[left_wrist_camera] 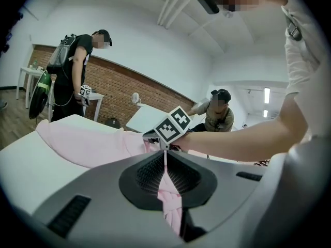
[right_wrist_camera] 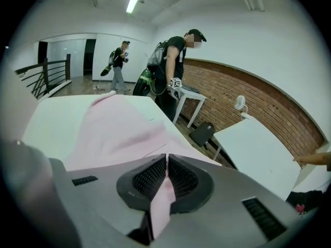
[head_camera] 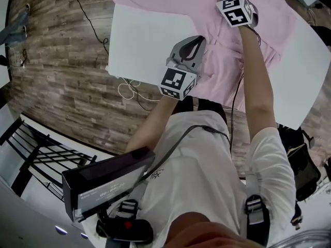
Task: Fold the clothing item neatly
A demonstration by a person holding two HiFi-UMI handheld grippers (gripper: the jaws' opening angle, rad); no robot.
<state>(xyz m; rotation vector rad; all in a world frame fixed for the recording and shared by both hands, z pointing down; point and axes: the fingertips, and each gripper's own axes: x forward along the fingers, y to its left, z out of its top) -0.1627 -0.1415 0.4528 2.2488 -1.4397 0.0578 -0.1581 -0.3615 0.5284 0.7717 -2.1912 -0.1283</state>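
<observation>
White table point(head_camera: 145, 40), flat and matte; pink garment point(head_camera: 269, 25) spread over its right half, from the far edge to the near edge; left half bare. Left gripper point(left_wrist_camera: 165, 172) clamped on a bunched pinch of cloth by the near edge; right gripper point(right_wrist_camera: 166, 172) clamped on a thin fold further in.

Risks, my guess: both bites are small, so the cloth could slip out under a hard pull; an uneven pull would skew the fold or drag the piece off the edge; the bunched pinch may leave creases.

Cloth thin, limp, smooth; jaw pads dark, ribbed, rubbery-looking.
</observation>
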